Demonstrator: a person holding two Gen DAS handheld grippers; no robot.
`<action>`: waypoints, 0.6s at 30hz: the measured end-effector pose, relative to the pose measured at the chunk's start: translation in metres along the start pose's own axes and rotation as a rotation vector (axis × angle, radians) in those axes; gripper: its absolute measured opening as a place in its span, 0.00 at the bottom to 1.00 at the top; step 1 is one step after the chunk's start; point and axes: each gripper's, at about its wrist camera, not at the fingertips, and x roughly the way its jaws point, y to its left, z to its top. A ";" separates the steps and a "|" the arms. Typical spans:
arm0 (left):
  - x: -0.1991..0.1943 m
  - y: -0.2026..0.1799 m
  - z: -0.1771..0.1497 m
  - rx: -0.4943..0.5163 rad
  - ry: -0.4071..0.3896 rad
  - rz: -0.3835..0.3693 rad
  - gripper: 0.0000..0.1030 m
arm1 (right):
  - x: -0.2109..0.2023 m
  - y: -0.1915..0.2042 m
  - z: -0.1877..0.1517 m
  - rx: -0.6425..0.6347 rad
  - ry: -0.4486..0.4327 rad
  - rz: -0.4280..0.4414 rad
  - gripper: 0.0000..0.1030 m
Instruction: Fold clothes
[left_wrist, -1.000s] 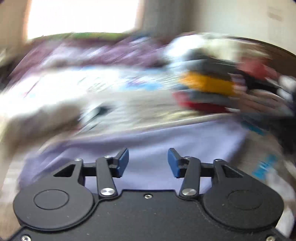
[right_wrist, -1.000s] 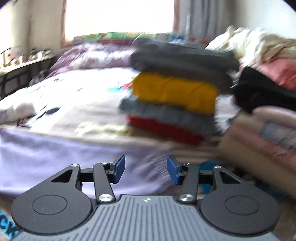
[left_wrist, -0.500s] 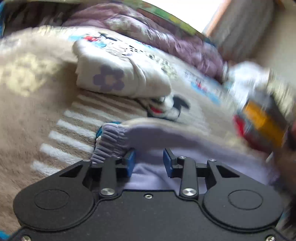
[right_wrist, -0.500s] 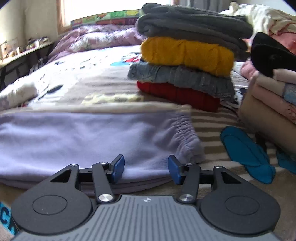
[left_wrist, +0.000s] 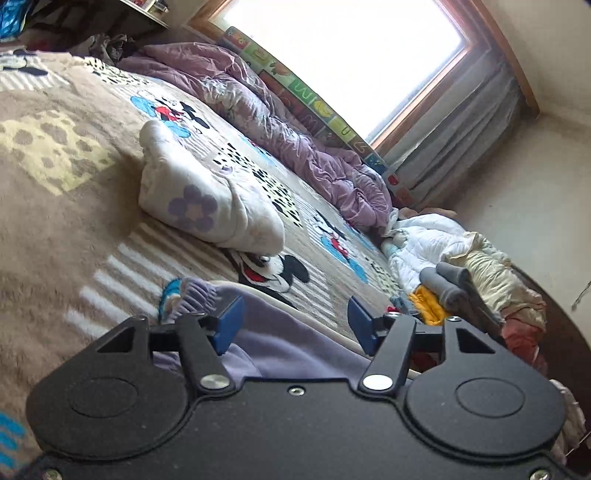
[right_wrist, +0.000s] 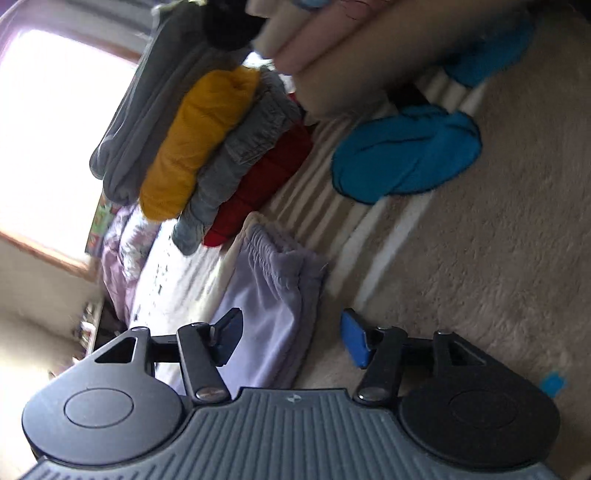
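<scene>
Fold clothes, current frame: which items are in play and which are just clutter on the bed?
In play:
- lilac fleece garment with gathered cuff, lying between both open tools
- left tool
- right tool

Lying about:
- stack of folded grey, yellow, denim and red clothes
- white bundle with purple flower print
- crumpled mauve duvet
- patterned beige blanket
</scene>
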 end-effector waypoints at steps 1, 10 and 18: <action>0.000 0.001 -0.002 -0.010 0.004 -0.006 0.60 | 0.003 -0.002 0.001 0.017 0.003 0.006 0.58; -0.017 0.008 -0.019 -0.141 0.054 0.016 0.60 | 0.032 0.007 0.012 -0.011 0.005 0.047 0.61; -0.033 0.029 -0.031 -0.400 0.027 0.140 0.64 | 0.027 0.005 -0.004 -0.095 -0.056 0.050 0.45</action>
